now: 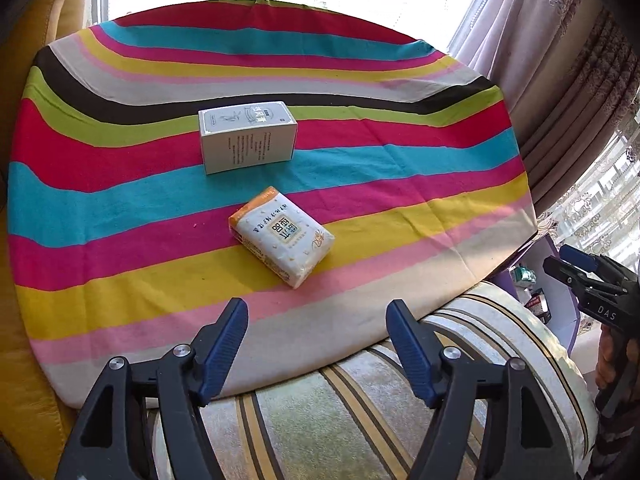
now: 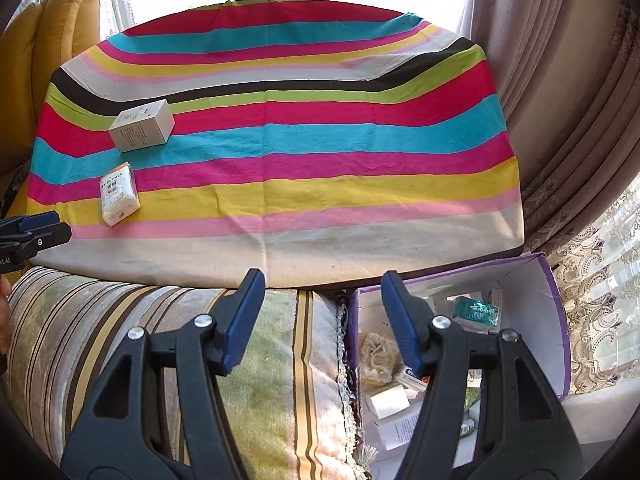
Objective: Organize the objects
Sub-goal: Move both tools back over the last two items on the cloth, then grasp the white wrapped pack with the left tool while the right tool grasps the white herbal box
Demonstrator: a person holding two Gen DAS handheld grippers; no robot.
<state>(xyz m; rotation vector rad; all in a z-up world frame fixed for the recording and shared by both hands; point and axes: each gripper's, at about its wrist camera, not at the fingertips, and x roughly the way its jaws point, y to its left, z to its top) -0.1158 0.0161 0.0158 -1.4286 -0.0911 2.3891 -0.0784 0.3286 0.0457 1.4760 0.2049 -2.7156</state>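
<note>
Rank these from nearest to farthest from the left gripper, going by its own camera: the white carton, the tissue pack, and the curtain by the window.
1. The tissue pack, lying flat on the striped cloth just ahead of the open left gripper.
2. The white carton, farther back near the cloth's middle.
3. The curtain, beyond the cloth's far right edge.
</note>
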